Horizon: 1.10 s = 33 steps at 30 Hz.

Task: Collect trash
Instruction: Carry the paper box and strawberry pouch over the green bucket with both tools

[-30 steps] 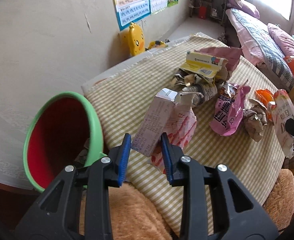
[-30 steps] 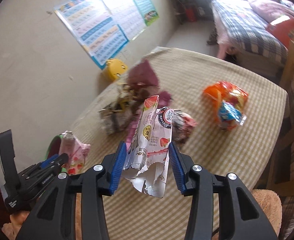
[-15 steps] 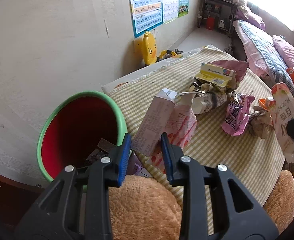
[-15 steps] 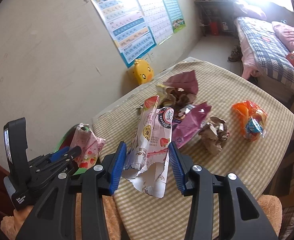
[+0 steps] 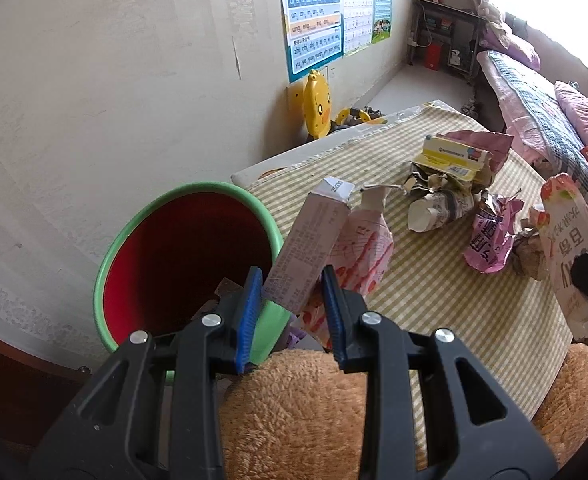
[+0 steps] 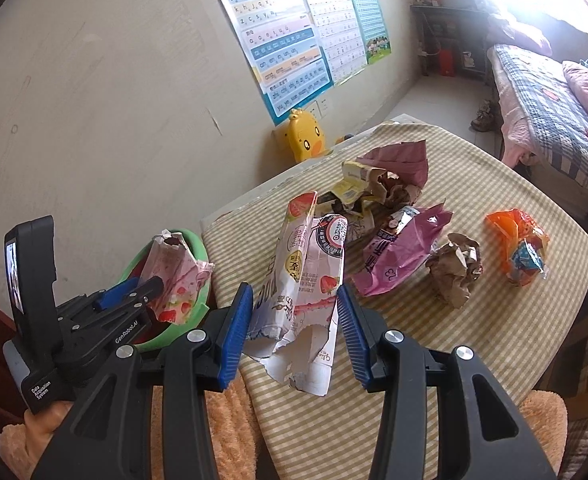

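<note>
My left gripper [image 5: 292,294] is shut on a pale pink carton [image 5: 314,236] and a pink strawberry wrapper [image 5: 364,256], held just past the right rim of the green bin with red inside [image 5: 174,248]. Some scraps lie in the bin's bottom. My right gripper [image 6: 294,304] is shut on a torn white-and-pink strawberry bag [image 6: 308,268], above the near edge of the checked table [image 6: 374,420]. In the right wrist view the left gripper [image 6: 142,290] shows at the left with its wrapper [image 6: 174,276] over the bin [image 6: 192,314].
On the table lie a yellow carton [image 5: 450,154], crumpled newspaper [image 5: 442,204], a purple wrapper [image 6: 398,256], a brown paper ball [image 6: 454,268] and an orange bag [image 6: 518,244]. A yellow duck toy [image 6: 304,140] stands by the wall. Brown plush [image 5: 294,412] lies below the grippers.
Both grippers have drawn back toward the table's near left corner with their loads. The bin now sits nearer under the left gripper and shows more of its inside.
</note>
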Tool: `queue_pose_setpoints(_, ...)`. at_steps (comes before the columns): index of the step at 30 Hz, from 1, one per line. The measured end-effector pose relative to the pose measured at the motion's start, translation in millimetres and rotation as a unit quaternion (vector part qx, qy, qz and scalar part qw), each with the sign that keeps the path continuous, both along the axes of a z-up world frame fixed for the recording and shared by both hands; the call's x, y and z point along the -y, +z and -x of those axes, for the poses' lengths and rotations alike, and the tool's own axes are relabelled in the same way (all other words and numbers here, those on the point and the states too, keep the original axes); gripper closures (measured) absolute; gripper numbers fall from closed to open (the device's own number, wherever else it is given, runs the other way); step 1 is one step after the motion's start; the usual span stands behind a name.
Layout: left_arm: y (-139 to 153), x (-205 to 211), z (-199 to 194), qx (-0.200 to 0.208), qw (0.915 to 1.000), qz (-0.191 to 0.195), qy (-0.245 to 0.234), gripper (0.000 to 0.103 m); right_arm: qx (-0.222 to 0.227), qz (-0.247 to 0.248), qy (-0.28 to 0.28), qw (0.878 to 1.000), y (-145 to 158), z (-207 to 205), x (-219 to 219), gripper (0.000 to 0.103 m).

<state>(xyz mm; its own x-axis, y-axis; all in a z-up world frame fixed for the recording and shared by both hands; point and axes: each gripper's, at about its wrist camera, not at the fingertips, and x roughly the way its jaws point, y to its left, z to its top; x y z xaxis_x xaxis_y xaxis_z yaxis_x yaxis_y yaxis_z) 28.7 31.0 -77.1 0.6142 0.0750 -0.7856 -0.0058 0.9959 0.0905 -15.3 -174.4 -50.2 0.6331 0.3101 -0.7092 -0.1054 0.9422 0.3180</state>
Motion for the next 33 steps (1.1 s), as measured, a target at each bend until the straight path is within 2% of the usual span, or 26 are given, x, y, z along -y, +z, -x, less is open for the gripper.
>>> queue_pose_setpoints(8,-2,-12,0,0.000,0.9999,0.001,0.013,0.073,-0.003,0.005,0.012,1.000,-1,-2,-11,0.060)
queue_pose_setpoints(22,5,-47,-1,0.020,0.9979,-0.020,0.059,0.073,-0.001,0.014,0.038,0.999,-1,-9,-31,0.060)
queue_pose_setpoints(33,0,-84,-7,0.019,0.9937,-0.032,0.106,0.073,-0.002,0.022,0.087,0.996,-2,-26,-72,0.060)
